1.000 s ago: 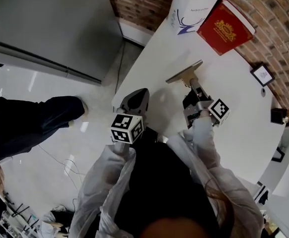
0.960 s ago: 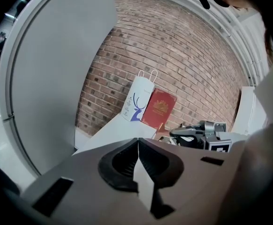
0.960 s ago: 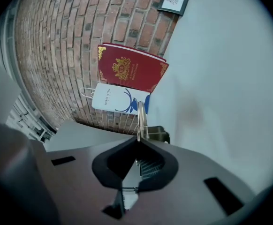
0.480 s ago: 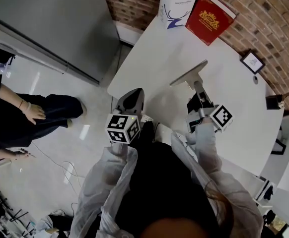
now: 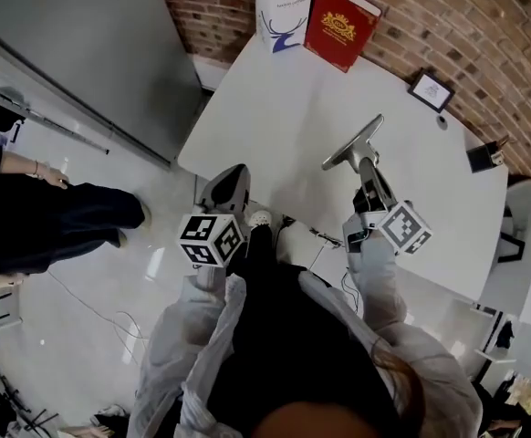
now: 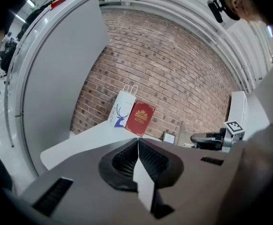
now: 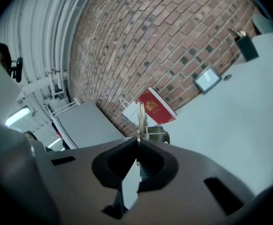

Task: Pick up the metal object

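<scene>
The pick-up looks all but done. The right gripper is pinched on the thin edge of the flat metal object, which tilts above the white table and seems clear of it. The left gripper hangs off the table's near edge, jaws pressed together on nothing. What the next move calls for, I'd judge, is a firm pinch and a level carry, as the plate could pivot in so narrow a hold.
</scene>
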